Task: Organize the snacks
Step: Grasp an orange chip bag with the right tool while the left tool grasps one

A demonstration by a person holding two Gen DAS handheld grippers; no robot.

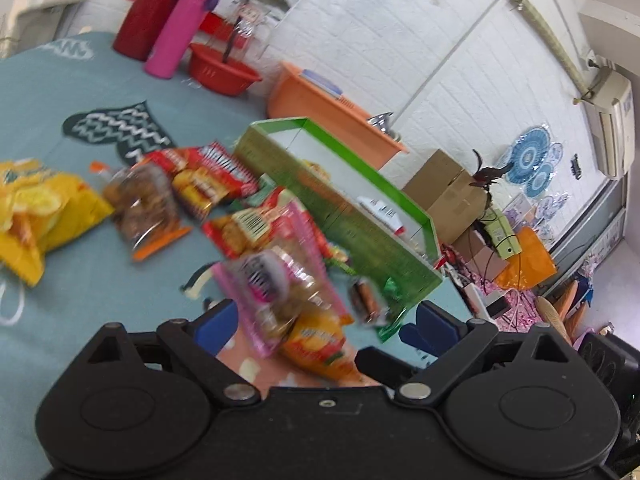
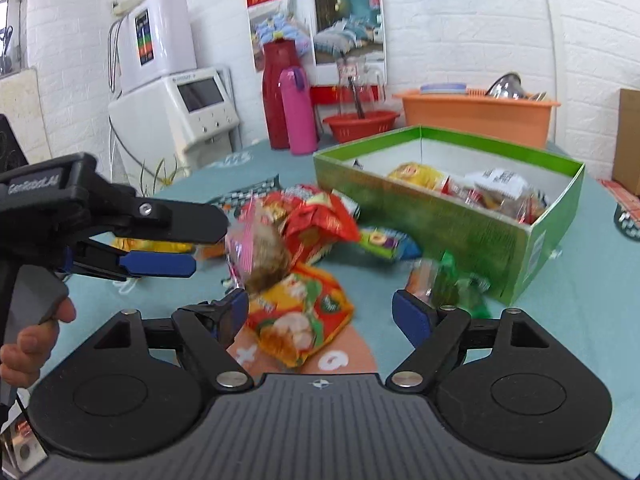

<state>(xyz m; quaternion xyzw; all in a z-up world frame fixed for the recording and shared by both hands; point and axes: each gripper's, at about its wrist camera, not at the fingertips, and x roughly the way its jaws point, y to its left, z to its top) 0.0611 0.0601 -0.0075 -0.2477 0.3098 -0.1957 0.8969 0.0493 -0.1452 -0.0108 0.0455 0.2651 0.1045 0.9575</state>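
Observation:
A green cardboard box stands on the teal tablecloth and holds several snack packets. It also shows in the left wrist view. Loose snacks lie in front of it: a pink-edged clear bag of brown pastries, which also shows in the right wrist view, an orange-yellow packet, red packets, a yellow chip bag. My left gripper is open just above the pink bag; it appears in the right wrist view at the left. My right gripper is open over the orange-yellow packet.
A red thermos, a pink bottle, a red basket and an orange tub stand at the table's far edge. A small sausage snack and green wrapper lie by the box corner. Cardboard boxes sit beyond the table.

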